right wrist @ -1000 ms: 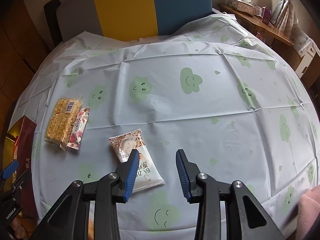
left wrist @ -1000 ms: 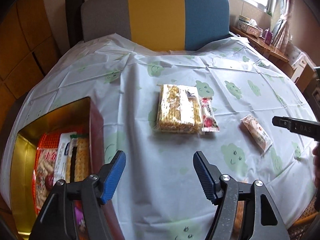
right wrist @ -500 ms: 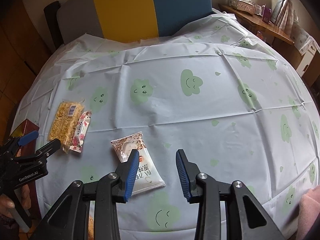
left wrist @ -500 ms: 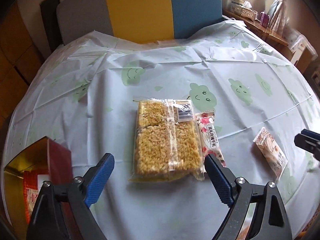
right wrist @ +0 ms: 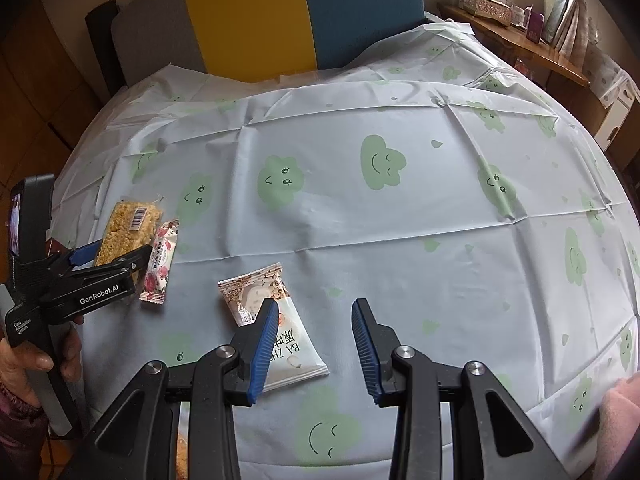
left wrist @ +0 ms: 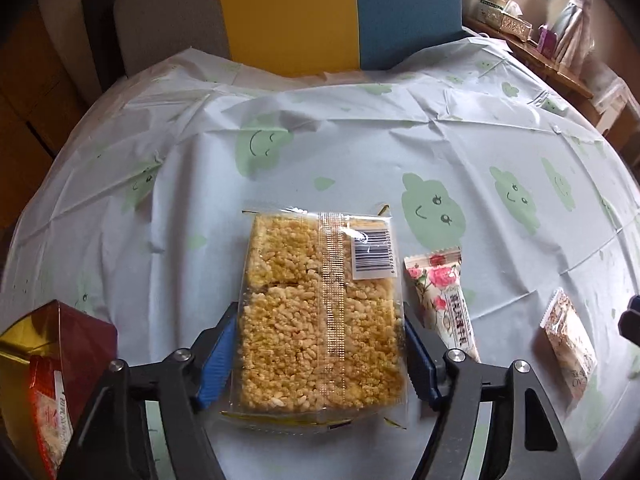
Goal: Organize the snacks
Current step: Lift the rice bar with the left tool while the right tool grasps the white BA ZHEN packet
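A clear pack of yellow puffed-rice cake (left wrist: 320, 312) lies on the table. My left gripper (left wrist: 320, 360) is open with its blue fingers on either side of the pack's near half, close to its edges. A slim rose-print bar (left wrist: 444, 300) lies just right of the pack. A white and brown sachet (left wrist: 568, 344) lies further right. In the right wrist view the left gripper (right wrist: 110, 254) straddles the rice cake (right wrist: 128, 228), beside the rose bar (right wrist: 162, 266). My right gripper (right wrist: 312, 348) is open and empty over the sachet's (right wrist: 276, 332) right side.
A red box with a gold inside (left wrist: 60, 344) stands at the near left and holds packed snacks. A white cloth with green clouds (right wrist: 400, 220) covers the table. A grey, yellow and blue chair back (left wrist: 280, 12) stands behind it. A wooden shelf (right wrist: 520, 36) is at the far right.
My left gripper has moved forward from beside the box and come down around the rice cake pack. My right gripper has stayed still over the sachet.
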Demonstrator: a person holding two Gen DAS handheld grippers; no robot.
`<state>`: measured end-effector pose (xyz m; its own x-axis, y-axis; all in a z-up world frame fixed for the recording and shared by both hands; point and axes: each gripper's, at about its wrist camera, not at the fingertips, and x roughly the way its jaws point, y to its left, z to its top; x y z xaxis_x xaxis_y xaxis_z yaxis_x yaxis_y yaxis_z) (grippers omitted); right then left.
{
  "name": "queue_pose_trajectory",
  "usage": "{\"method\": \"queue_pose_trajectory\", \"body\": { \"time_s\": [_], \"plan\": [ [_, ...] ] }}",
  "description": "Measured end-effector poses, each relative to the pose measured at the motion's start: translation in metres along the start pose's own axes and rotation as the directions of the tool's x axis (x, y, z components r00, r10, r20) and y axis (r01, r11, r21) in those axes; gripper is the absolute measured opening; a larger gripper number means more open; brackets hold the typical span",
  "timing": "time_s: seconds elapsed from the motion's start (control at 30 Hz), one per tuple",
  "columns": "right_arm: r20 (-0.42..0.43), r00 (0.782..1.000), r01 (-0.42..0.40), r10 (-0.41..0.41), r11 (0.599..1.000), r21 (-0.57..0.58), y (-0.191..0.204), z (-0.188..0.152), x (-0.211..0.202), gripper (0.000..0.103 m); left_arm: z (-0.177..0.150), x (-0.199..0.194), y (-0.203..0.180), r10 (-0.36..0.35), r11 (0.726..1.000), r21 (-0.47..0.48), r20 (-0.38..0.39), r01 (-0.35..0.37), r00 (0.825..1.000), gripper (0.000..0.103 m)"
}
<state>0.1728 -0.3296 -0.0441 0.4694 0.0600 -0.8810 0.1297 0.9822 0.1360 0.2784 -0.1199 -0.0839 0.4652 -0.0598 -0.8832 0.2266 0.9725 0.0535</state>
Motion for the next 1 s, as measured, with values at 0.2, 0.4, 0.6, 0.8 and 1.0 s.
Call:
{"method": "queue_pose_trajectory", "body": {
  "time_s": [0.2, 0.4, 0.6, 0.8, 1.0],
  "plan": [
    [-0.004, 1.000, 0.005, -0.005, 1.000, 0.027, -0.007, 0.001, 0.001, 0.038, -0.022, -0.012, 0.002, 0.023, 0.999, -0.027, -0.006, -0.023, 1.000, 0.074],
    [-0.014, 1.000, 0.013, -0.012, 0.999, 0.039, -0.010, 0.001, 0.004, 0.038, -0.055, -0.031, 0.000, 0.069, 0.996, -0.050, -0.011, -0.070, 0.998, 0.074],
    [-0.034, 0.999, 0.008, -0.007, 0.999, 0.043, -0.011, 0.000, 0.008, 0.038, -0.099, -0.053, -0.009, 0.075, 0.996, -0.056, 0.003, -0.075, 0.997, 0.074],
    [-0.045, 0.999, -0.019, 0.021, 0.999, 0.032, -0.009, -0.003, 0.009, 0.038, -0.125, -0.063, -0.010, 0.040, 0.998, -0.059, 0.035, -0.038, 0.999, 0.074],
    [-0.076, 0.997, -0.034, 0.033, 0.999, -0.012, 0.002, -0.009, 0.013, 0.038, -0.131, -0.065, -0.006, 0.009, 0.999, -0.043, 0.070, -0.006, 0.997, 0.074]
  ]
}}
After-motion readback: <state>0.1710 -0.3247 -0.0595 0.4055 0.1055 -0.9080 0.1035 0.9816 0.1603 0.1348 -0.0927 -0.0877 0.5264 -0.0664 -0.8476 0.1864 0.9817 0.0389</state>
